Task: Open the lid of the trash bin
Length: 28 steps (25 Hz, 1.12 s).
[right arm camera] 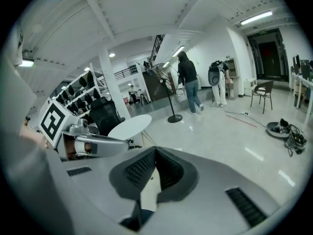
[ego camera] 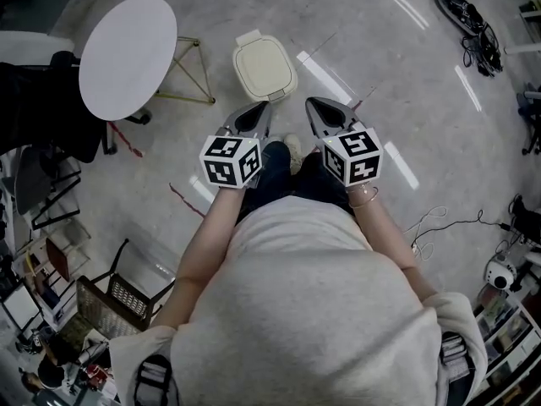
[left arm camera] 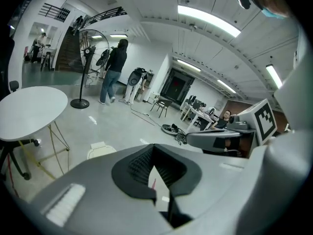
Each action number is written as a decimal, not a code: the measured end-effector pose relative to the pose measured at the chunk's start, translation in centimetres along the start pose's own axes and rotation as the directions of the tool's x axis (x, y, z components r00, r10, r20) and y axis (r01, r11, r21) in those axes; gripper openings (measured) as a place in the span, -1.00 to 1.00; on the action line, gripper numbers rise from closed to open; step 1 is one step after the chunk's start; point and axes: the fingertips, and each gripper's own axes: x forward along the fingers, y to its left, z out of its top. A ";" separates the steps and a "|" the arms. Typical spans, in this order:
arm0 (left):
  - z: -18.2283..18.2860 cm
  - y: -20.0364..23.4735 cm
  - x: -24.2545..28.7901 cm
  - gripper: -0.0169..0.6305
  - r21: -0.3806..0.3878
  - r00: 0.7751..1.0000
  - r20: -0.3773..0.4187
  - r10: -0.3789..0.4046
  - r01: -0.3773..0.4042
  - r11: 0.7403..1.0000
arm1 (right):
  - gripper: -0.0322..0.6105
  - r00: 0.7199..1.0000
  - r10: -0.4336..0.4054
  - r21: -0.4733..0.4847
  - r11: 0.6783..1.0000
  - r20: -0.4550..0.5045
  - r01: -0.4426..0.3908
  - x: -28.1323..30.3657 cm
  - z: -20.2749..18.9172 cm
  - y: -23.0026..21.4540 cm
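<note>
The cream trash bin [ego camera: 264, 66] stands on the grey floor straight ahead of the person, its lid down. It also shows low at the left in the left gripper view as the bin [left arm camera: 100, 150]. My left gripper [ego camera: 256, 110] hovers just short of the bin's near left corner, jaws shut and holding nothing. Beside it my right gripper [ego camera: 321, 106] is level with it and a little right of the bin, also shut and empty. Each gripper view looks past its own closed jaws, left gripper [left arm camera: 154, 148] and right gripper [right arm camera: 155, 152], at the other gripper.
A round white table [ego camera: 127, 45] on thin legs stands left of the bin. A dark chair with a black jacket [ego camera: 38, 108] is further left. Cables [ego camera: 469, 19] lie at the far right, a wire basket [ego camera: 118, 299] at lower left. A person [left arm camera: 113, 70] stands far off.
</note>
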 end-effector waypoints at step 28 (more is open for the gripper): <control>-13.7 6.9 6.8 -0.95 -0.098 0.957 -0.287 -0.027 -0.001 0.995 | -0.88 0.970 -0.007 0.159 0.986 -0.244 0.047 7.1 -13.7 -1.5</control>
